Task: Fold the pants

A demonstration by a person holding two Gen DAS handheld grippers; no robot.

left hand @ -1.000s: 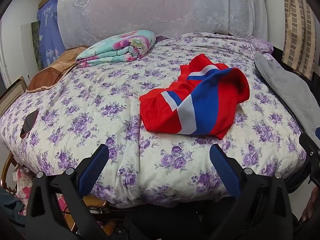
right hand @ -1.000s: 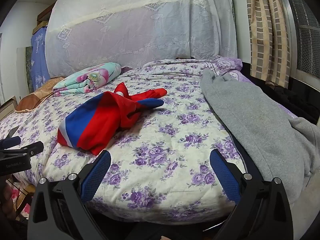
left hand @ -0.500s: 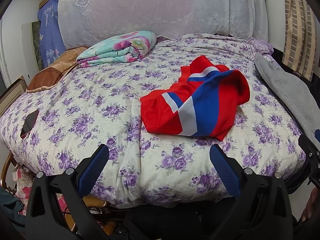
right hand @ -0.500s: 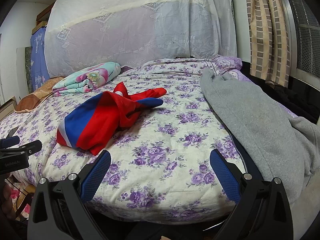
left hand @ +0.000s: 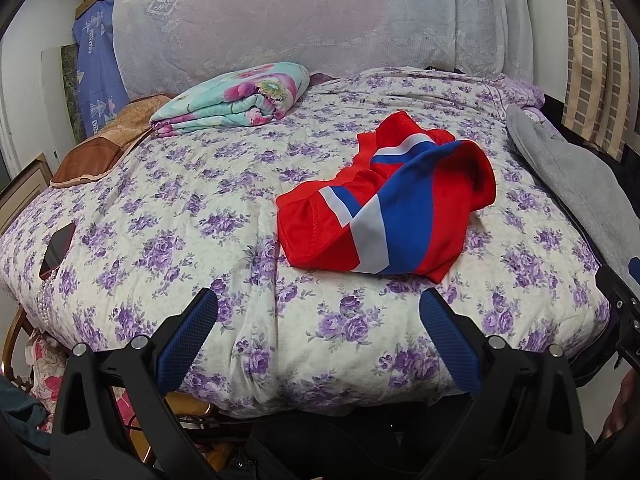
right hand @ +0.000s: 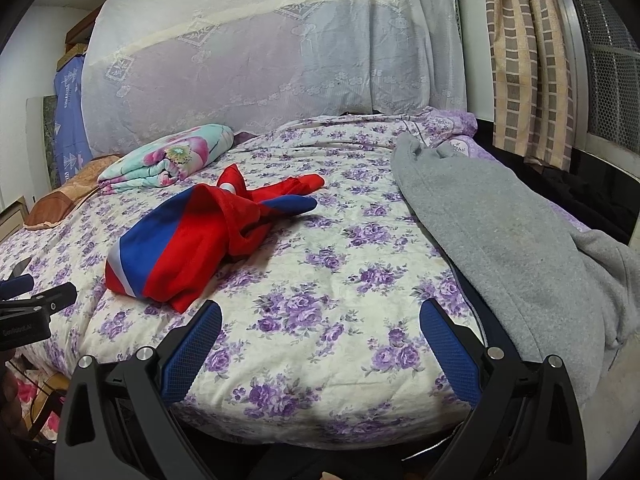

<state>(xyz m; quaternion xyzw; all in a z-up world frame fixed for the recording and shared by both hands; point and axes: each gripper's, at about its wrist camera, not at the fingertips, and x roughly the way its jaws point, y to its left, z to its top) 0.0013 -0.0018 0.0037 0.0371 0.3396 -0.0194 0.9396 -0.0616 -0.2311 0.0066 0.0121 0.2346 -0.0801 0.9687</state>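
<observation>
The pants point(left hand: 384, 208) are red shorts with blue and white stripes, crumpled in a heap on the purple-flowered bed cover point(left hand: 180, 216). They also show in the right wrist view point(right hand: 200, 236), left of centre. My left gripper point(left hand: 318, 332) is open and empty, hovering over the bed's near edge in front of the pants. My right gripper point(right hand: 320, 336) is open and empty, over the near edge to the right of the pants. The left gripper's tip also shows at the left edge of the right wrist view point(right hand: 24, 300).
A grey garment point(right hand: 500, 240) lies along the bed's right side. A folded floral blanket point(left hand: 236, 98) and a brown pillow point(left hand: 104, 148) sit at the back left. A dark phone point(left hand: 58, 250) lies at the bed's left edge. Curtains point(right hand: 524, 60) hang at the right.
Both grippers have edged slightly closer to the bed; the pants lie as before. Both stay open.
</observation>
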